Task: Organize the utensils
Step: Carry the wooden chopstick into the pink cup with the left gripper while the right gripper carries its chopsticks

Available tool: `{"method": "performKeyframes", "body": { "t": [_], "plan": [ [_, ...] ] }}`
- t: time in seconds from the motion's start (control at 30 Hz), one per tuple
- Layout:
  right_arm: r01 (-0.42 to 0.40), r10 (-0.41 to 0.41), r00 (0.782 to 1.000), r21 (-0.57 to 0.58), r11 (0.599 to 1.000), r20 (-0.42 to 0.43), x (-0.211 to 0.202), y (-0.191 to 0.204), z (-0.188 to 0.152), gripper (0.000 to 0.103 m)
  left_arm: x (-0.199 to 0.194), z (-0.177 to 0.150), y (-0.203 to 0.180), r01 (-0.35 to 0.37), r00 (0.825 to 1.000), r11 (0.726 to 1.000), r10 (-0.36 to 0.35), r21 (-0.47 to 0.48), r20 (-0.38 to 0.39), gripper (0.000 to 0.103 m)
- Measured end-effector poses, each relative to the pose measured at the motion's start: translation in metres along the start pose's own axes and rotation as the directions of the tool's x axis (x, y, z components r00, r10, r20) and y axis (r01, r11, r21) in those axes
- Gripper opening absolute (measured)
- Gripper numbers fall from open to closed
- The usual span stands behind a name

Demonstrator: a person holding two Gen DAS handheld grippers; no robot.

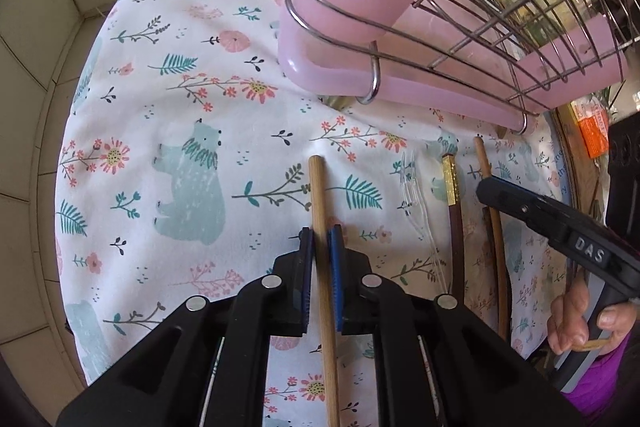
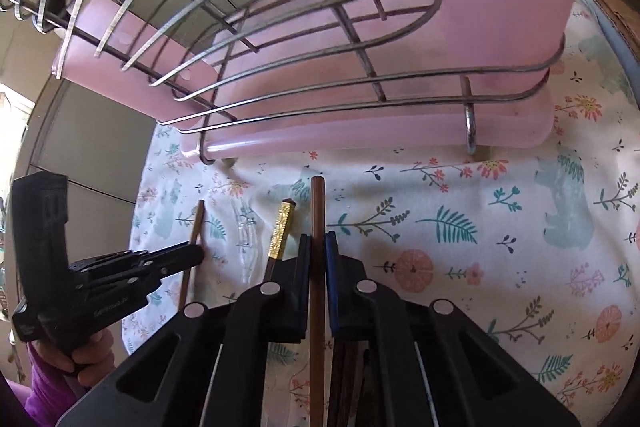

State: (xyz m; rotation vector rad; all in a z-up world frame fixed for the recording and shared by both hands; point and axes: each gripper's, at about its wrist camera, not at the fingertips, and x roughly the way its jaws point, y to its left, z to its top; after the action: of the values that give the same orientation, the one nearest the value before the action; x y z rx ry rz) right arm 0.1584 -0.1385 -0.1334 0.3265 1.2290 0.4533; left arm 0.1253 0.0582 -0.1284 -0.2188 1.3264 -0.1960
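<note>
Both grippers clamp chopsticks over the desk: left gripper (image 1: 320,247) fingers pinch a pale chopstick (image 1: 318,195), right gripper (image 2: 318,251) a brown chopstick (image 2: 318,211). Light, stiff, probably slippery; mid-shaft holds suit them.

Both fisheye views look steeply down from close above the bench along their own hand-held gripper, left (image 1: 320,239) and right (image 2: 318,247), sharing the floral cloth (image 1: 192,75), wire rack (image 1: 500,39) and each other's hand-held gripper.
</note>
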Motion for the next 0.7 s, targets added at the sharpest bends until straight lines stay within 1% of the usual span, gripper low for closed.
{"method": "performKeyframes", "body": {
  "t": [0.13, 0.23, 0.3, 0.4, 0.5, 0.53, 0.57, 0.63, 0.7],
  "plan": [
    [-0.022, 0.022, 0.999, 0.002, 1.0, 0.036, -0.021, -0.005, -0.005, 0.007, -0.003, -0.002, 0.003, 0.014, 1.0, 1.0, -0.014, 0.002, 0.01, 0.007],
    [-0.044, 0.044, 0.997, -0.003, 0.999, 0.06, -0.035, -0.006, -0.008, 0.007, -0.015, -0.007, 0.007, 0.016, 0.999, 1.0, -0.016, -0.014, 0.043, 0.007],
    [-0.052, 0.053, 0.995, -0.02, 0.998, 0.086, -0.046, -0.004, -0.011, 0.007, -0.03, -0.011, 0.014, 0.039, 0.996, 0.999, -0.036, -0.031, 0.084, 0.007],
    [-0.064, 0.07, 0.988, -0.048, 0.997, 0.138, -0.066, -0.002, -0.016, 0.007, -0.053, -0.018, 0.017, 0.062, 0.985, 0.997, -0.053, -0.05, 0.162, 0.006],
    [-0.087, 0.101, 0.973, -0.073, 0.993, 0.209, -0.089, 0.001, -0.019, 0.007, -0.08, -0.025, 0.02, 0.09, 0.964, 0.994, -0.071, -0.062, 0.258, 0.006],
    [-0.103, 0.12, 0.964, -0.083, 0.991, 0.239, -0.098, 0.002, -0.021, 0.007, -0.09, -0.029, 0.021, 0.094, 0.952, 0.994, -0.071, -0.063, 0.298, 0.006],
    [-0.111, 0.132, 0.954, -0.092, 0.99, 0.268, -0.107, 0.004, -0.022, 0.007, -0.097, -0.027, 0.021, 0.095, 0.944, 0.994, -0.07, -0.062, 0.322, 0.006],
    [-0.108, 0.135, 0.939, -0.102, 0.989, 0.315, -0.122, 0.005, -0.026, 0.007, -0.111, -0.031, 0.021, 0.104, 0.925, 0.993, -0.075, -0.059, 0.373, 0.006],
    [-0.109, 0.141, 0.92, -0.108, 0.988, 0.366, -0.14, 0.006, -0.029, 0.007, -0.124, -0.035, 0.017, 0.123, 0.902, 0.991, -0.088, -0.056, 0.422, 0.006]
  ]
}}
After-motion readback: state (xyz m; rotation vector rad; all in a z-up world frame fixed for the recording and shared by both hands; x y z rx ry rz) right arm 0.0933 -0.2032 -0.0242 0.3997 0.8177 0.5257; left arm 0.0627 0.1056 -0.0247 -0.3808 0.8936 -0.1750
